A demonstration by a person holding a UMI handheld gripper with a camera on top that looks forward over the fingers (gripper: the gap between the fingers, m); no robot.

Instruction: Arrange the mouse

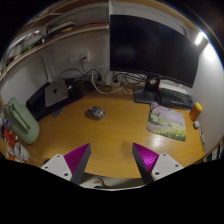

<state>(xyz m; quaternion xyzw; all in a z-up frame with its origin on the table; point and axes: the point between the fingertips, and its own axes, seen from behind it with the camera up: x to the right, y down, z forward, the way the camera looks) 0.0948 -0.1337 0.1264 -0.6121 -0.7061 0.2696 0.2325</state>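
Tool [111, 160] fingers stand apart, holding nothing; the mouse [95, 112] lies on the wooden counter [90, 132] well beyond them, slightly left; the mouse mat [167, 121] lies beyond to the right, well apart from it; judged: arranging not begun, approach and grasp remain.
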